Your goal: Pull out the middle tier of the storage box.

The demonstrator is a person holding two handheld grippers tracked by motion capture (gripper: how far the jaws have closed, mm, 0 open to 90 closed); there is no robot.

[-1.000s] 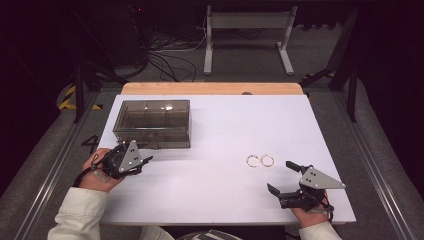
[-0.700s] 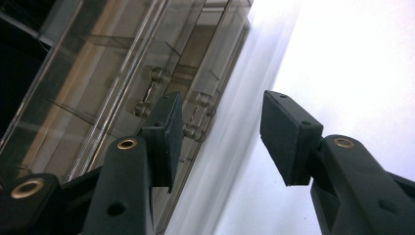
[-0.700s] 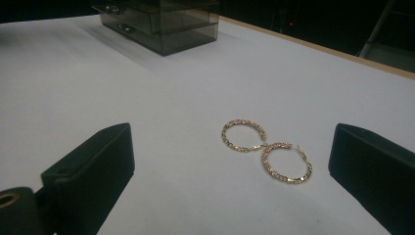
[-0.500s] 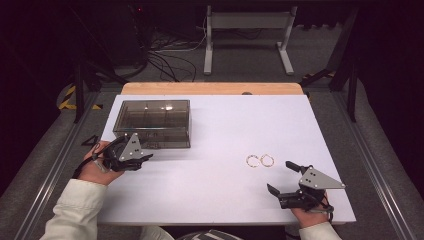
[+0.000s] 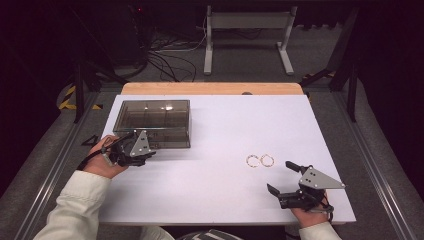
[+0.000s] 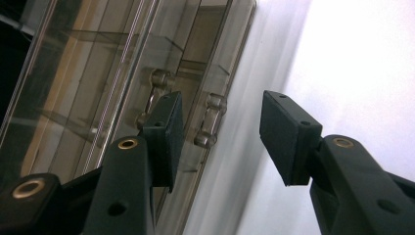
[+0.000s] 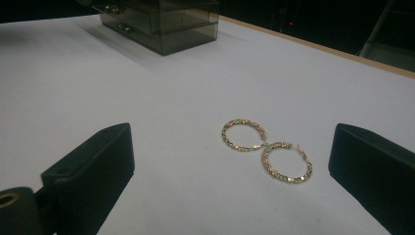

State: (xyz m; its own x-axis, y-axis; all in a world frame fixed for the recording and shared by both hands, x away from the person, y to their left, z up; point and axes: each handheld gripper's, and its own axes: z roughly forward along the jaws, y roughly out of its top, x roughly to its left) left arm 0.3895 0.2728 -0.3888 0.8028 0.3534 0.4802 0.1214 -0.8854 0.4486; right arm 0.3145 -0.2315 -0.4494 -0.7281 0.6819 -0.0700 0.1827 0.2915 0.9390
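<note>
Work in hand: the left gripper (image 5: 150, 152) was at the front of the box (image 5: 152, 122), lining up on a drawer handle (image 6: 210, 120); judged as the approach to pulling a drawer open.
Box: smoky clear plastic, on the left of the table (image 5: 215, 200), well apart from the earrings.
Handles: two small clear pulls showed on the box front in the left gripper view; the second handle (image 6: 155, 90) sat partly behind the left-hand jaw.
Left gripper state: jaws stood half open with nothing between the pads; the nearer handle lay in the gap's line but farther off, untouched.
Right gripper (image 5: 285, 177): rested low on the near right of the table, jaws wide, holding nothing.
Earrings (image 5: 260, 160): two gold hoops lying flat, touching each other, just ahead of the right gripper's open jaws.
Doing it well: centre one handle between the pads before closing, since the two pulls sit close and a skewed approach could catch the wrong one or the box wall.
Pull: keep it straight along the drawer's slide; the light box might drag across the table instead of opening.
Right hand: best kept clear of the hoops until the drawer is open.
</note>
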